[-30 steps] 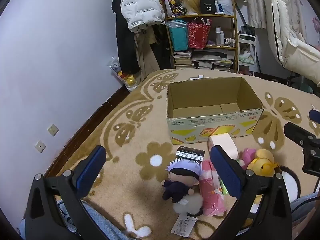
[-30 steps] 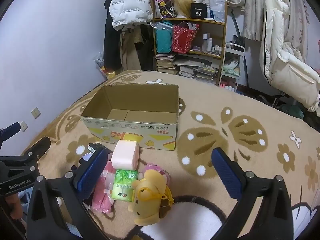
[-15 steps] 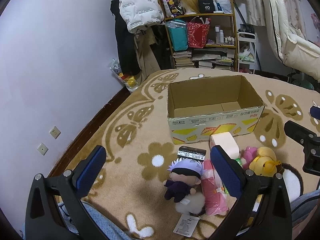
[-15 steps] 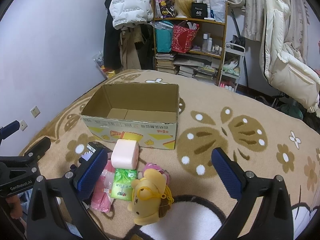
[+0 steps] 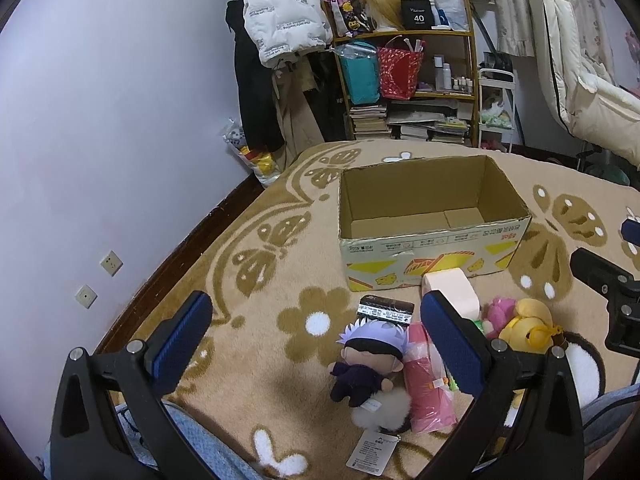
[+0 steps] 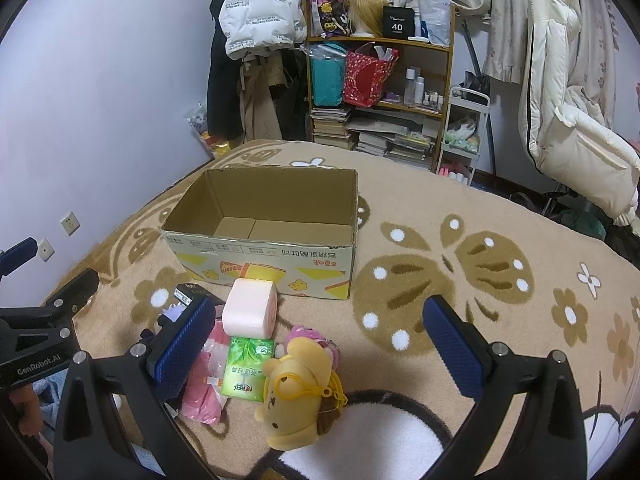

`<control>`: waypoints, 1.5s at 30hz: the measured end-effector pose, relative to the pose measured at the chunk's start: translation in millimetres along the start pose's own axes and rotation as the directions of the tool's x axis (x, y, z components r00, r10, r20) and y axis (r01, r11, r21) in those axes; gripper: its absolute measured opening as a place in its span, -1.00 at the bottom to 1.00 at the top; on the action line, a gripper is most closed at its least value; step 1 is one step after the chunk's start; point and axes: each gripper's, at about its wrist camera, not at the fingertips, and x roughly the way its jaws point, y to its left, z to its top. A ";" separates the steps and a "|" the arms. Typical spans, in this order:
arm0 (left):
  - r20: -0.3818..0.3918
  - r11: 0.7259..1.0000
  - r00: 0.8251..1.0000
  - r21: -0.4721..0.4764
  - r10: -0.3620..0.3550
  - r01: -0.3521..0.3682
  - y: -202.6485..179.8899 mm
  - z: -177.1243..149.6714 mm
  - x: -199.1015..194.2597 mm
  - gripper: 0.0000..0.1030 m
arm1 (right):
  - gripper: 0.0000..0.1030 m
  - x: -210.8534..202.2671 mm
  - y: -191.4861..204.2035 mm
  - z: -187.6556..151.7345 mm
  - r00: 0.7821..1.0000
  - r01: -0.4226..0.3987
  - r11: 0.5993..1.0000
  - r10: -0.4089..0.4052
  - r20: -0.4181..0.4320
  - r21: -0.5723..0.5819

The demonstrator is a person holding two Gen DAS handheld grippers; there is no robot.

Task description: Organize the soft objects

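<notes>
An empty cardboard box stands open on the patterned rug. In front of it lies a cluster of soft items: a pale pink tissue roll, a white-haired plush doll, a pink plastic pack, a green tissue pack, a yellow plush dog and a small pink plush. My left gripper hovers open above the doll. My right gripper hovers open above the plushes. Neither holds anything.
A black packet lies beside the doll. A cluttered bookshelf and hanging coats stand beyond the rug, with a white padded jacket at the right. The wall with sockets runs along the left.
Both views have shifted slightly; the box and items sit a little lower in the left wrist view. No item has moved and both grippers remain open.
</notes>
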 end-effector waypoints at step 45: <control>-0.017 1.000 1.000 0.000 0.002 -0.002 0.7 1.1 2.4 1.00 | 1.00 -1.2 -0.3 -1.3 1.000 -0.006 1.000 0.006 -0.005 0.003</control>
